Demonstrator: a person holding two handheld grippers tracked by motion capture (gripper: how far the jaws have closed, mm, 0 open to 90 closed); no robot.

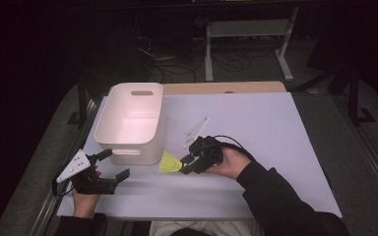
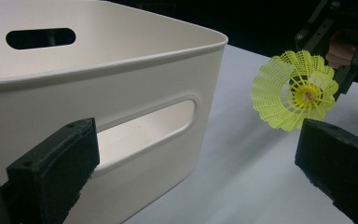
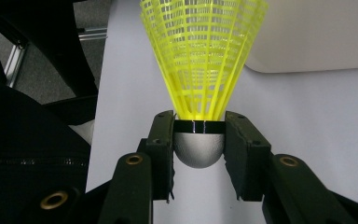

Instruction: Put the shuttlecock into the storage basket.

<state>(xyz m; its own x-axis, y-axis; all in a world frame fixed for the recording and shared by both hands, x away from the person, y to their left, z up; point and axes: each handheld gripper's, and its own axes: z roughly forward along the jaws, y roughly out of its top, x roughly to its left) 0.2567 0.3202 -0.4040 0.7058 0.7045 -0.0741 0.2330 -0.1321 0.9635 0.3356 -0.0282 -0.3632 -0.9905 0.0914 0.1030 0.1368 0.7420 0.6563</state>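
We begin with the worktop [image 1: 256, 147], a broad white sheet under the lamp, and on its left part a white bin [image 1: 130, 123] with slotted handles, empty inside as far as we see. Just beside the bin's near right corner hangs the yellow shuttlecock [image 1: 170, 163], off the worktop's surface, its open skirt pointing toward the bin. Our right claw [image 3: 199, 140] is clamped on its rounded grey nose, one pad on either side, just below the dark band where the skirt starts. We judge that the right place to hold: the nose is firm, though rounded and perhaps slick, while the plastic lattice skirt is very light, springy and would buckle under the pads. Our left claw [image 2: 196, 172] waits near the bin's front wall with its jaws apart and nothing between them.
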